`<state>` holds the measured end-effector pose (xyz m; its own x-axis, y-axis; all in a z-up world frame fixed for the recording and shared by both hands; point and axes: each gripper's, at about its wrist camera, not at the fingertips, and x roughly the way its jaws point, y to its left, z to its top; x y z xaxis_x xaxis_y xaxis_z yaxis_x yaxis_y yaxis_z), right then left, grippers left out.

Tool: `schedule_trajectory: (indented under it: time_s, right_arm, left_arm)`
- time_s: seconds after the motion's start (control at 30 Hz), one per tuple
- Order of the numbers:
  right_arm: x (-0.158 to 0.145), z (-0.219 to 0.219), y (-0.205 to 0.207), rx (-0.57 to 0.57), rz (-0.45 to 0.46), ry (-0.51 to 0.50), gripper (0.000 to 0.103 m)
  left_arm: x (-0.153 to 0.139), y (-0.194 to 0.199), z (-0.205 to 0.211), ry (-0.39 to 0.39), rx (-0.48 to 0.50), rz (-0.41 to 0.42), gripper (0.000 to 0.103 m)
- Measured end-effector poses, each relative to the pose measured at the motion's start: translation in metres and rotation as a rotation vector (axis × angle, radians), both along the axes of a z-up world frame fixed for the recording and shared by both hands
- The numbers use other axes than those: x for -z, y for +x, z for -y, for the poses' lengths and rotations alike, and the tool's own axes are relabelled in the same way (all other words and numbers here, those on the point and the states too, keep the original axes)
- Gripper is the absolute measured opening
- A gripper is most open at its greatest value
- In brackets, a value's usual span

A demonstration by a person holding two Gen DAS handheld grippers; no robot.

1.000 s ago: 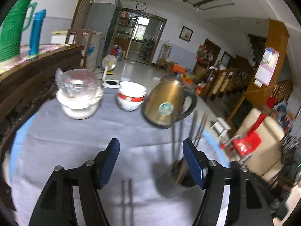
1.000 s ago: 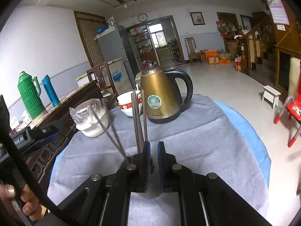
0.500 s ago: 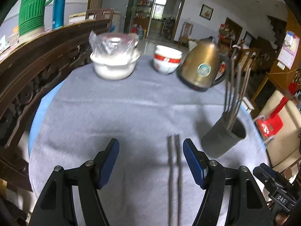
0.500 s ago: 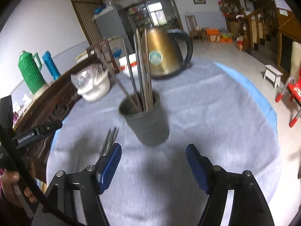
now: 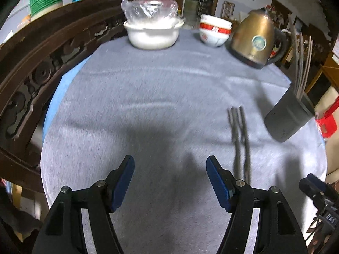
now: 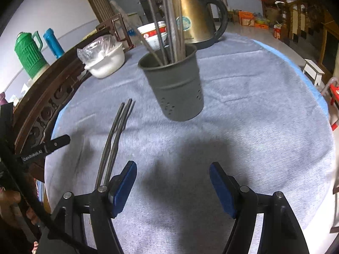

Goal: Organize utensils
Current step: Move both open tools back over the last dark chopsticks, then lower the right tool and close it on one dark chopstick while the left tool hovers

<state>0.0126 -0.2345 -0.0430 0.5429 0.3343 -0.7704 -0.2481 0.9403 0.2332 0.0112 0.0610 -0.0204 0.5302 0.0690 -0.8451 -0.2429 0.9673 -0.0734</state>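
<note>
Right gripper (image 6: 172,182) spread, nothing between pads – jaws just opened. Left gripper (image 5: 170,177) spread, empty. Loose chopsticks (image 6: 116,133) left-centre; holder (image 6: 175,89) upper centre, upright.

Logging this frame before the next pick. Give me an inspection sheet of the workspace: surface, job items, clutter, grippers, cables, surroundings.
Surface: round table under a grey cloth, blue layer showing at the edge.
Job's things: loose chopsticks lying flat on the cloth; dark utensil holder upright, several chopsticks standing in it.
Clutter: brass kettle, stacked red-and-white bowls, white dish covered in plastic.
Grippers: left gripper open, nothing between the pads; right gripper open, nothing between the pads.
Cables: black cable at the right view's left edge.
Surroundings: carved wooden rail, green thermos, blue flask.
</note>
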Motion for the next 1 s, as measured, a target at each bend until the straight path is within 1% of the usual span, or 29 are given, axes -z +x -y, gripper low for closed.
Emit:
schedule_trajectory:
  time_s: [0.1, 0.33, 0.47, 0.57, 0.6, 0.67, 0.73, 0.77, 0.9, 0.97, 1.0]
  right_arm:
    - [0.003, -0.004, 0.001, -0.007, -0.010, -0.009, 0.075]
    - [0.004, -0.009, 0.005, -0.010, -0.048, -0.018, 0.075]
    - [0.000, -0.026, 0.008, -0.056, -0.060, -0.018, 0.074]
    - [-0.003, -0.047, 0.014, -0.101, -0.076, -0.014, 0.073]
    - [-0.004, -0.056, 0.017, -0.118, -0.082, -0.015, 0.071]
    - [-0.004, -0.072, 0.023, -0.142, -0.086, -0.020, 0.061]
    - [0.001, -0.086, 0.030, -0.157, -0.113, -0.027, 0.039]
    - [0.004, -0.092, 0.034, -0.161, -0.131, -0.026, 0.037]
    - [0.017, -0.104, 0.042, -0.159, -0.176, -0.023, 0.037]
    - [0.020, -0.109, 0.043, -0.161, -0.185, -0.021, 0.032]
    - [0.020, -0.110, 0.044, -0.162, -0.186, -0.026, 0.029]
  left_arm:
    - [0.006, -0.003, -0.001, 0.012, -0.002, -0.024, 0.071]
    - [0.017, -0.008, -0.005, 0.011, -0.011, -0.067, 0.071]
    - [0.023, -0.008, -0.006, 0.000, -0.011, -0.088, 0.071]
    - [0.023, -0.010, -0.006, -0.005, -0.007, -0.087, 0.071]
    - [0.023, -0.011, -0.006, -0.007, -0.007, -0.086, 0.071]
    - [0.025, -0.013, -0.009, -0.016, -0.013, -0.087, 0.071]
    - [0.025, -0.012, -0.013, -0.031, -0.016, -0.090, 0.071]
    - [0.026, -0.013, -0.014, -0.034, -0.018, -0.090, 0.071]
    - [0.024, -0.016, -0.020, -0.051, -0.027, -0.086, 0.071]
    - [0.024, -0.017, -0.021, -0.058, -0.029, -0.083, 0.071]
    - [0.025, -0.017, -0.021, -0.059, -0.028, -0.084, 0.071]
